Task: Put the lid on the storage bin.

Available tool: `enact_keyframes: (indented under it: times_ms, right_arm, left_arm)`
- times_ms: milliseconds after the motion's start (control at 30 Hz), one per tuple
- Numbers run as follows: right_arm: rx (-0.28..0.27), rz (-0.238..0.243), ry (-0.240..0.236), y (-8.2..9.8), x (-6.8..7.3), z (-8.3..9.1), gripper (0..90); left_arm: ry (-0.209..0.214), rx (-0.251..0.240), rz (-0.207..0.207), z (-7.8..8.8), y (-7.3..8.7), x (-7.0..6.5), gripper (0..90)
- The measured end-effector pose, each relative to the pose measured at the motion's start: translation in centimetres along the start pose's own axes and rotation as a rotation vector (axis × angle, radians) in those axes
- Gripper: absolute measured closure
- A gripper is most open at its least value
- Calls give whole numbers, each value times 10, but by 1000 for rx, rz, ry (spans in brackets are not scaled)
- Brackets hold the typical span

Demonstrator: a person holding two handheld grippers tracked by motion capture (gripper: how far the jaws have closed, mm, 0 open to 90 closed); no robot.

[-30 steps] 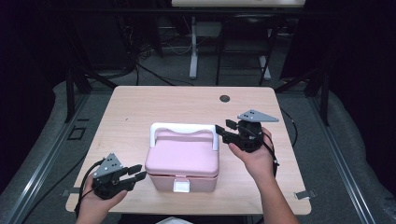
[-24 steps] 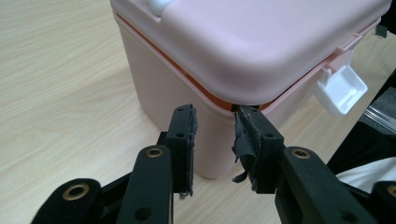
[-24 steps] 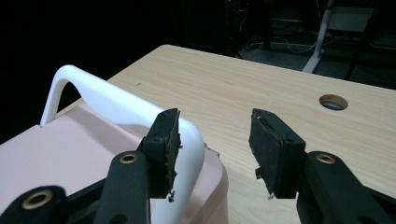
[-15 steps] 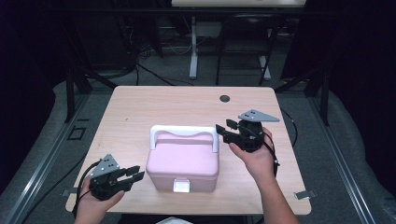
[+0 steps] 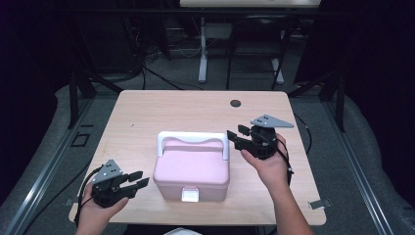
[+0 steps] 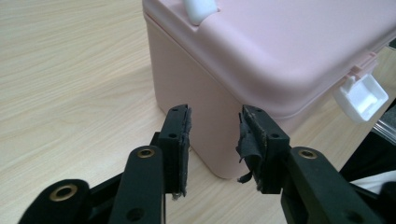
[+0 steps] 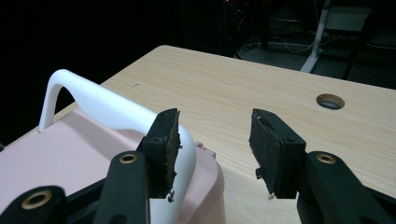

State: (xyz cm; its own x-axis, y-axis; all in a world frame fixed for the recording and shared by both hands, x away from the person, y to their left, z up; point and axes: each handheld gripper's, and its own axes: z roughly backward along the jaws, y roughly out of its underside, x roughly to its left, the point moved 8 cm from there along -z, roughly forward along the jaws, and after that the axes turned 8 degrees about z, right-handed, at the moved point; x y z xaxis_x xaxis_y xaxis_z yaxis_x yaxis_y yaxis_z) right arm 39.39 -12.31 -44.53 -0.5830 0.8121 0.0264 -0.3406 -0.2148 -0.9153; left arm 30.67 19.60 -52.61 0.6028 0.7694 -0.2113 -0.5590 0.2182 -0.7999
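Left gripper (image 5: pixel 138 179), jaws just opened wider with nothing between them, sits just beside the pink box (image 5: pixel 192 169) at mid-table, while right gripper (image 5: pixel 236 137) hovers spread near its white handle (image 5: pixel 192 137); grasp apparently pending.

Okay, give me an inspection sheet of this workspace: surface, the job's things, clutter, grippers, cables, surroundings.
Surface: light wooden table, with a round grommet hole near the far edge.
Job's things: pink box, lid closed, white handle raised, white latch on the near side.
Clutter: nothing seen.
Grippers: left gripper open, jaws just been opening, nothing between them, pointing at the box's left side; right gripper open beside the handle's right end, holding nothing.
Cables: one trails from each gripper; more lie on the floor beyond the table.
Surroundings: dark room, metal stands behind the table, grey floor.
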Motion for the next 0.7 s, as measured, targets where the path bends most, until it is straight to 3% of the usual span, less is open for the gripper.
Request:
enact_keyframes:
  times_ms: [700]
  right_arm:
    - [13,25,20,-1,-3,0,512]
  left_arm:
    - [-54,-3,36,-6,-9,28,573]
